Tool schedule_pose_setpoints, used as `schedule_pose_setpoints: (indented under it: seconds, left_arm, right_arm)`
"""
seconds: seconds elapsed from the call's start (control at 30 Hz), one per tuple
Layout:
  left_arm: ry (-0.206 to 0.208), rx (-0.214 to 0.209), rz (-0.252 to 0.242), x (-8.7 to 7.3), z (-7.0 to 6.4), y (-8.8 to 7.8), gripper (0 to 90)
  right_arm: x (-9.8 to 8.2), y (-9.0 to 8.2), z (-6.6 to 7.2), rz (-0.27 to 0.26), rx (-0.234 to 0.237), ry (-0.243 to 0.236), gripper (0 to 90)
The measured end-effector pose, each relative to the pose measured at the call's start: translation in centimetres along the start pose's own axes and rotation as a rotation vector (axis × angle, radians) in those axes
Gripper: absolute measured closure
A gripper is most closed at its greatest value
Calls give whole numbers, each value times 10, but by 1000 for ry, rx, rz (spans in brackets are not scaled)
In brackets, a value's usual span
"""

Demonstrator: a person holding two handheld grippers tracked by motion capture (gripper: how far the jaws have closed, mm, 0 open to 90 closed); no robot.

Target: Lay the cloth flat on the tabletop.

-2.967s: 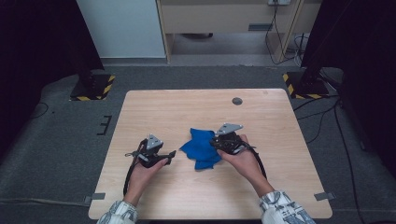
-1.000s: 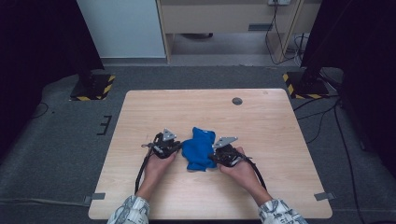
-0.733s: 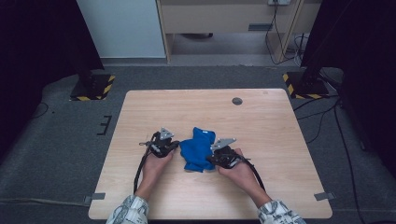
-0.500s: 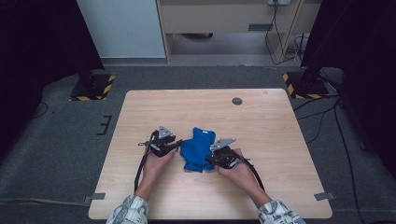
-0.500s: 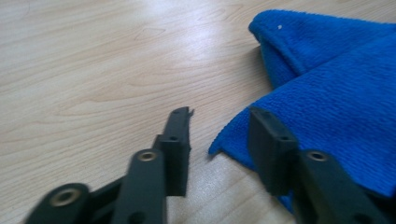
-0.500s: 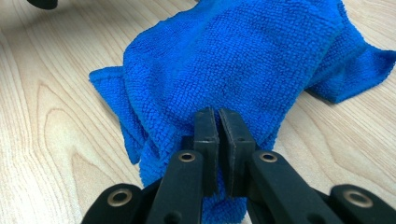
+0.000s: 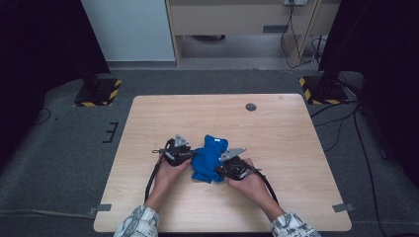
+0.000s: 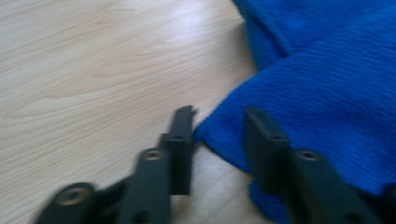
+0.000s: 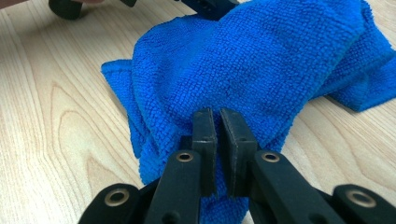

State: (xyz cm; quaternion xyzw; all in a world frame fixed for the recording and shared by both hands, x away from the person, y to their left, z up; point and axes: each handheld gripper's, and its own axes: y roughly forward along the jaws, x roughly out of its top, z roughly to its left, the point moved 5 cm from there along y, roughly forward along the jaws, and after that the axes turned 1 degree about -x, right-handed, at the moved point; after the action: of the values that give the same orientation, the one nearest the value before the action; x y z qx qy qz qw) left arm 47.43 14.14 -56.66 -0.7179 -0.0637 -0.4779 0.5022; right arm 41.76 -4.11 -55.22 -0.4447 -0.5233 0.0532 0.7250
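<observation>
Room: dark surrounds, grey carpet, hazard-striped stand bases at both far corners.
Table (image 7: 296,148): light wood, far half bare w/ small dark round cap (image 7: 251,106); wide free margins L & R.
Cloth (image 7: 210,158): blue microfibre, bunched, mid-near table betw. both grippers; no readable writing.
Right gripper (image 9: 218,116): jaws nearly together, pinching a cloth fold.
Left gripper (image 8: 219,126): jaws just been closing, part apart, cloth corner betw. them, not pressed.
</observation>
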Motion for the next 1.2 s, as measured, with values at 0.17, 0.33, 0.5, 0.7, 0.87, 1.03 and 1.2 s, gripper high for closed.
schedule_pose_setpoints:
  seconds: [0.17,0.33,0.5,0.7,0.87,1.03,1.2]
  left_arm:
    - [9,-26,29,2,-6,0,834]
    - [20,-3,13,5,-6,-5,889]
    - [-15,14,-53,14,0,-22,893]
    - [-34,11,-90,18,5,-37,894]
    - [-29,17,-100,16,6,-50,894]
    - [-33,9,-102,14,8,-56,894]
    - [-39,8,-103,12,9,-56,894]
  right_arm:
    - [1,-3,-4,-6,-18,11,745]
    - [3,-12,-16,-34,-60,59,590]
    - [5,-25,-29,-59,-101,94,521]
    - [8,-35,-46,-84,-155,113,572]
    - [13,-28,-65,-71,-214,111,732]
    - [21,-8,-84,-62,-250,150,786]
    - [29,14,-95,-69,-276,203,747]
